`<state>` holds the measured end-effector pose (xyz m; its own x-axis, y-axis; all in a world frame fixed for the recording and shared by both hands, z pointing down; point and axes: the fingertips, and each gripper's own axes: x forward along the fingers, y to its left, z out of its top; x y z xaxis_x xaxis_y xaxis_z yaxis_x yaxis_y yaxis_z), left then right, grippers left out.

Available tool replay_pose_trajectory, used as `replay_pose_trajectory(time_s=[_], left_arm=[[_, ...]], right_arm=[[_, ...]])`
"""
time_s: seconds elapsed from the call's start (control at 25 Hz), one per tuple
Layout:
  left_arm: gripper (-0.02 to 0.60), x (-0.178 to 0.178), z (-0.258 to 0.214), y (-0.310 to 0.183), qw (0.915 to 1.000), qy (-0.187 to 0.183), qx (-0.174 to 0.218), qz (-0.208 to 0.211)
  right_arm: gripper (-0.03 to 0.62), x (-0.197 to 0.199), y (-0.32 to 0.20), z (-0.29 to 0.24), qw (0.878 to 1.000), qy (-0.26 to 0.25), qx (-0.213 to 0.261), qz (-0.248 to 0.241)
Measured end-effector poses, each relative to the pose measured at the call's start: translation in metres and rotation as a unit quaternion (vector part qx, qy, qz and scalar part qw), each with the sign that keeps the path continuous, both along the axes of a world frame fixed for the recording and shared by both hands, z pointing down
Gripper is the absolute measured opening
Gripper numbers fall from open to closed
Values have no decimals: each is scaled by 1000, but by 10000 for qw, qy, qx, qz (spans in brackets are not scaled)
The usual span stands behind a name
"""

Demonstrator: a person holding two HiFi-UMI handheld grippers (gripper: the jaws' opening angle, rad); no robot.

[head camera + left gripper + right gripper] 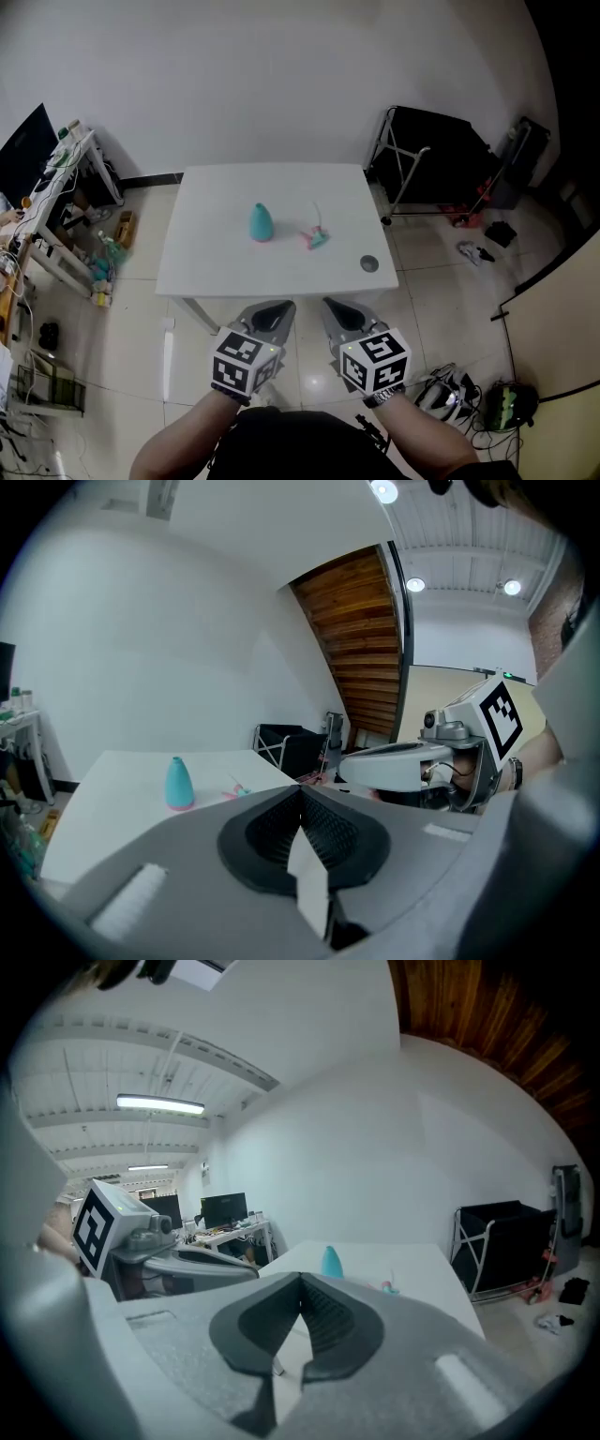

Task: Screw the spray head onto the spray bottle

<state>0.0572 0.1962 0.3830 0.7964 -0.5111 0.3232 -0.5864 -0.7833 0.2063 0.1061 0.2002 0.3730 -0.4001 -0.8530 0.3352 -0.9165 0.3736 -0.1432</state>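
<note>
Risk noted: the upright spray bottle (262, 223) may be toppled if it is approached with the jaws unopened, as it looks light. Left hand-held gripper (270, 317): jaws pressed together, nothing held; the bottle is stood well ahead on the worktop (206, 267). The spray head (316, 237) is laid just right of it. Right hand-held gripper (343, 315): likewise closed, empty, well short of both.

Your left gripper (302, 789) has its jaws pressed together with nothing between them, and it points toward the white table (103, 808). On the table the teal spray bottle (179, 784) stands upright, with the spray head (237, 787) lying near it to the right. Your right gripper (352, 766) shows alongside at the right, marker cube (502, 714) on top.
</note>
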Motion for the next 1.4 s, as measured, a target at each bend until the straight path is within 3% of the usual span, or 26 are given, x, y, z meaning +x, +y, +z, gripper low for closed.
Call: replay_pose_trajectory(time_s=[0.52, 0.76, 1.08, 1.4], left_arm=[[15, -36, 3, -42, 9990, -3, -60, 432], [15, -53, 10, -57, 9991, -27, 39, 413], [15, -56, 13, -66, 9989, 47, -87, 465], [15, -59, 25, -91, 9994, -64, -128, 326]], right_arm=[[-9, -27, -46, 8, 9986, 175, -140, 471], [-9, -29, -56, 14, 9973, 331, -227, 615], [-9, -6, -67, 25, 9948, 646, -345, 707], [-9, 13, -93, 41, 9913, 1171, -423, 422]])
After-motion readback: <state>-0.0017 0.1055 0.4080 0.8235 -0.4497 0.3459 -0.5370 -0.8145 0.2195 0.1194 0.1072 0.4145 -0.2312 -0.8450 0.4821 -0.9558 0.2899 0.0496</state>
